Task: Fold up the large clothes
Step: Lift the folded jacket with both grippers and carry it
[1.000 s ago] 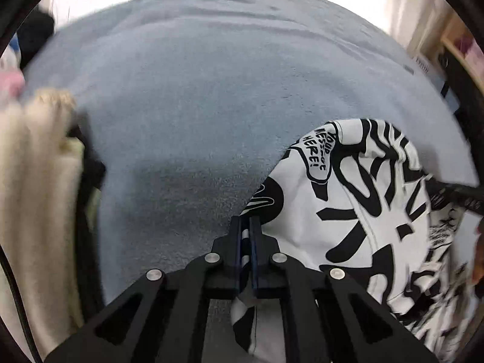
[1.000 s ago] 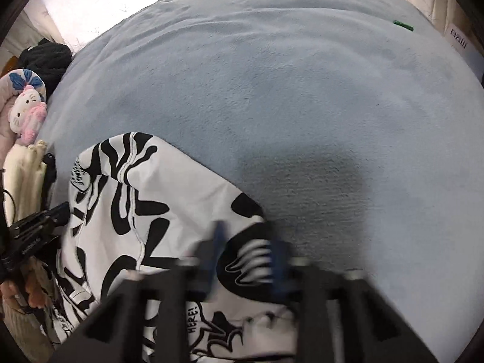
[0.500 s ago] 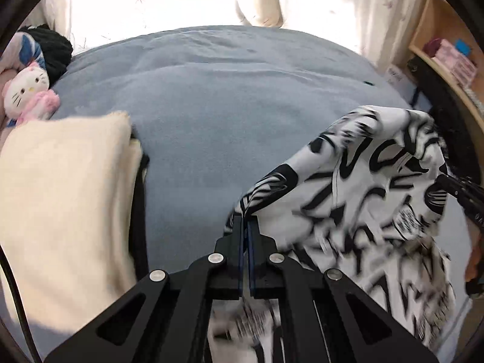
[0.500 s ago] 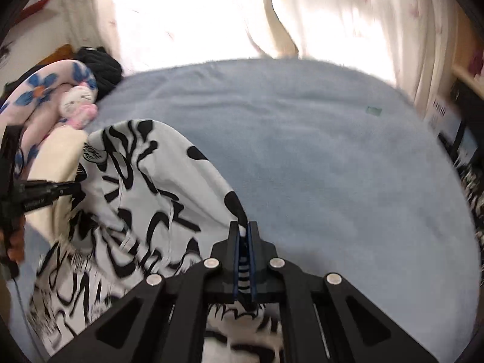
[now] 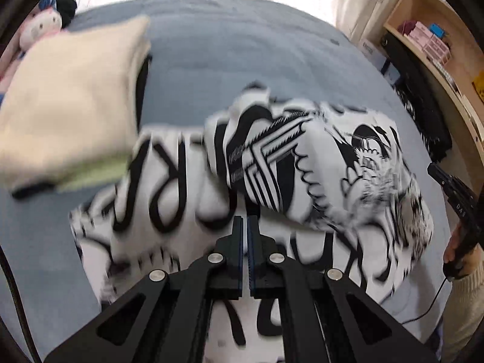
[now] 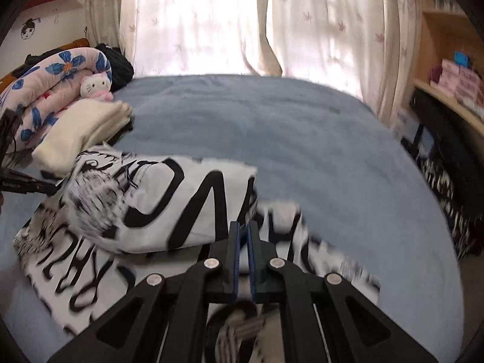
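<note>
Home bedroom. Wide bed point(image 6: 302, 151) w/ blue fleece cover fills most of both views. Sheer floral-print curtains point(image 6: 317, 24) at far side, daylight coming thru. Rolled pink quilt w/ blue flowers point(image 6: 60, 72) at bed's left end, small white cat plush toy point(image 6: 95, 86) just beside it, dark knit item point(image 6: 119, 63) behind. Folded cream garment point(image 6: 81, 130) + black/white printed garment point(image 5: 302, 166) lie on the bed. Wooden shelf unit point(image 6: 444, 69) at right w/ pink boxes point(image 6: 456, 80). Cartoon sticker point(image 6: 28, 28) on wall, upper left.
</note>
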A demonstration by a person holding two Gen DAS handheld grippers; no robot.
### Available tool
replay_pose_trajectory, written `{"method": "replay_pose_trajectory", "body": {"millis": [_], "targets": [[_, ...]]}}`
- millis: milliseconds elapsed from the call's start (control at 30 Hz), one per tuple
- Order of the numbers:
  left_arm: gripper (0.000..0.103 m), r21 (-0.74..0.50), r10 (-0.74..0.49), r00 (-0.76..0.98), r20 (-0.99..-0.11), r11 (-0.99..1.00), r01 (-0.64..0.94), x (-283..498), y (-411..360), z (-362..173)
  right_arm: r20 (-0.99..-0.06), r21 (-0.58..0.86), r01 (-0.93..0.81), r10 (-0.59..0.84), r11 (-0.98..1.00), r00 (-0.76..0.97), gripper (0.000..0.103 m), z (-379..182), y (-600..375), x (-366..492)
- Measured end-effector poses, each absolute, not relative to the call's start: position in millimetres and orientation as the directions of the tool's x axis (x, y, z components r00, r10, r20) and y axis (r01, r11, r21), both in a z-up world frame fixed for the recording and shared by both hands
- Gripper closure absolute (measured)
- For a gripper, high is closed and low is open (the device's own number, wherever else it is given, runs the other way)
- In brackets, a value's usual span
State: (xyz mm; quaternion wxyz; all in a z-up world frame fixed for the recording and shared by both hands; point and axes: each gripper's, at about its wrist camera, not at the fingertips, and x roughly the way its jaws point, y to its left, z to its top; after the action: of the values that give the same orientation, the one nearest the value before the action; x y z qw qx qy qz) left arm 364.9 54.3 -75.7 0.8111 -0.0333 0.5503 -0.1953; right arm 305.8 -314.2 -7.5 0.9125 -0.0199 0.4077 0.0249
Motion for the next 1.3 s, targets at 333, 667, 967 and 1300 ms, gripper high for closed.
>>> {"method": "replay_pose_trajectory", "body": {"millis": [333,667,967,1300], "targets": [[0.072,-0.500,-0.534,0.242,-0.810,0.845,0.190,348.7,59.8,-112.3,-0.787,0.378,0.082,0.273,0.922,0.554,0.046,-42.3,-323.6,304.9],[0.066,-0.736,-0.738,0.265,-0.620,0.665,0.130,366.4,36.1,-153.4,-0.708,0.641,0.203,0.467,0.740,0.529,0.046,-104.0,-338.6,351.7],[0.088,-0.871,-0.813,0.394,-0.429,0.488,0.058,377.7,45.1,-177.7,-0.618,0.704,0.116,0.524,0.700,0.586,0.093,-103.3,-320.5,369.1],[0.100,-0.719,-0.679,0.302,-0.669,0.694,-0.035,334.8,22.0,-110.7,-0.677,0.678,0.194,0.499,0.709,0.541,0.101,-38.6,-315.7,330.3]]}}
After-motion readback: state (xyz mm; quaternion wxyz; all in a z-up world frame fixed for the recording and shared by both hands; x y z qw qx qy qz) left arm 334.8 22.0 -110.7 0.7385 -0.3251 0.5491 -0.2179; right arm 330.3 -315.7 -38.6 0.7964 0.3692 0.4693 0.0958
